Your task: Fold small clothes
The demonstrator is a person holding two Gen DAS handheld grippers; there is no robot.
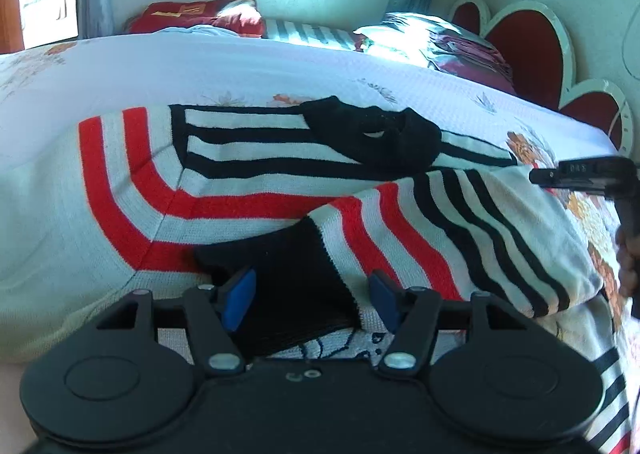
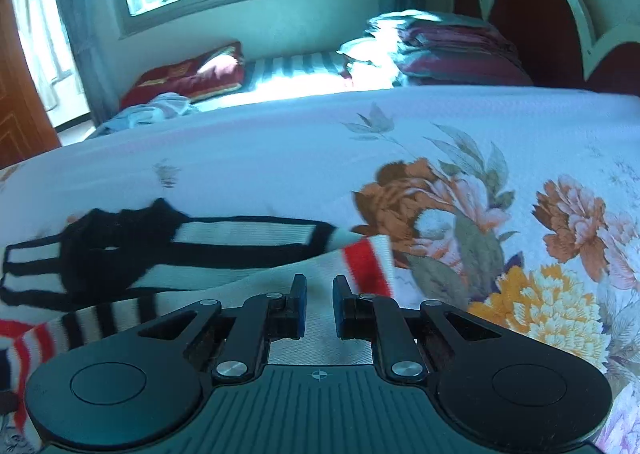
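Note:
A small white knit sweater (image 1: 248, 158) with red and black stripes and a black collar (image 1: 376, 138) lies flat on the bed. One sleeve is folded across its body, ending in a black cuff (image 1: 292, 274). My left gripper (image 1: 312, 298) is open, its blue pads on either side of that cuff. My right gripper (image 2: 320, 306) is partly open and empty, low over the sweater's white edge (image 2: 248, 278) near a red-striped cuff (image 2: 368, 262). The right gripper also shows in the left wrist view (image 1: 580, 176) at the far right.
The bed has a white floral cover (image 2: 480, 214). Folded dark red bedding (image 2: 448, 50) and pillows (image 2: 188, 74) lie at the far side, under a window. A red scalloped headboard (image 1: 532, 50) stands at the right.

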